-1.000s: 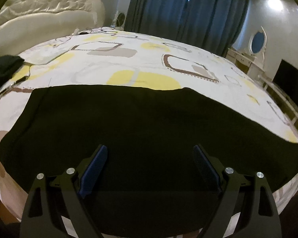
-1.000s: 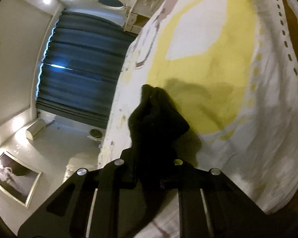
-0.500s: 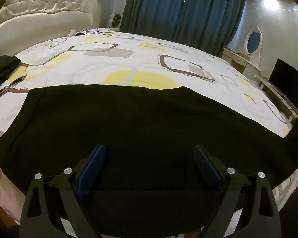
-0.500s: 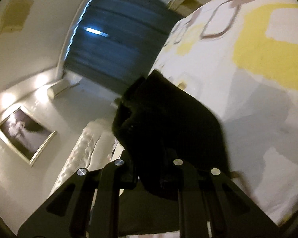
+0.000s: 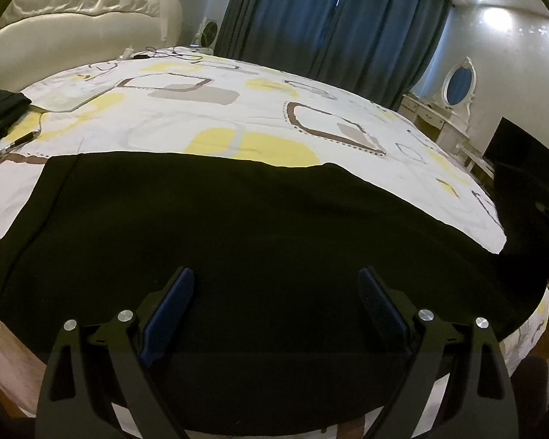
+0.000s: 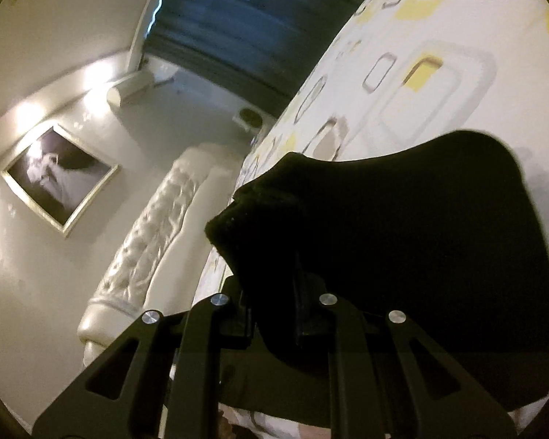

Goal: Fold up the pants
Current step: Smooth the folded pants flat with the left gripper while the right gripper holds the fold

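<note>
No lettering, label, brand mark or number can be read in either wrist view. The bedspread (image 5: 238, 109) carries only a print of yellow, grey and brown shapes, and the framed picture (image 6: 60, 186) on the wall shows a blurred pale figure without a caption.
</note>
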`<action>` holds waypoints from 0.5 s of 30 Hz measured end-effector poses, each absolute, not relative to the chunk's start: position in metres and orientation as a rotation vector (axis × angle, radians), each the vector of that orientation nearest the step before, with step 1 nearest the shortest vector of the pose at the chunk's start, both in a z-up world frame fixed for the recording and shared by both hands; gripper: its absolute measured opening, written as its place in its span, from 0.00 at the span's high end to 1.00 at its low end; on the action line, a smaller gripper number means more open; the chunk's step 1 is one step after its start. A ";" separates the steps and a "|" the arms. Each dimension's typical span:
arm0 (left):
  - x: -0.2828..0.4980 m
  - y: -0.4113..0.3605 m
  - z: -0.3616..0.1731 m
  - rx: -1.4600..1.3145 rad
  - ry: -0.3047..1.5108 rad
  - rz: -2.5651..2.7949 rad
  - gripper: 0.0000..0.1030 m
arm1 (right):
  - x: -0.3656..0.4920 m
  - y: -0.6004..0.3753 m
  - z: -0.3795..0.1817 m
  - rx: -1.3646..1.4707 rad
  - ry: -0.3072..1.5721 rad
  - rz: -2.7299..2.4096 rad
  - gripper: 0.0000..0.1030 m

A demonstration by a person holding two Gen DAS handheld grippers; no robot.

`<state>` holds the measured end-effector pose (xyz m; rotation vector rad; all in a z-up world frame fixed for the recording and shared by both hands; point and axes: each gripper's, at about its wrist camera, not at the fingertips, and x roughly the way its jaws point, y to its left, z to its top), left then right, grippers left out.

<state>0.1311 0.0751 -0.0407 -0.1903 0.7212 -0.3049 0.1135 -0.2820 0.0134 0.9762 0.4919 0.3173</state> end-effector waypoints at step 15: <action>0.132 0.081 -0.039 -0.200 0.736 -0.360 0.13 | 0.147 -0.182 -0.016 0.870 0.680 0.410 0.86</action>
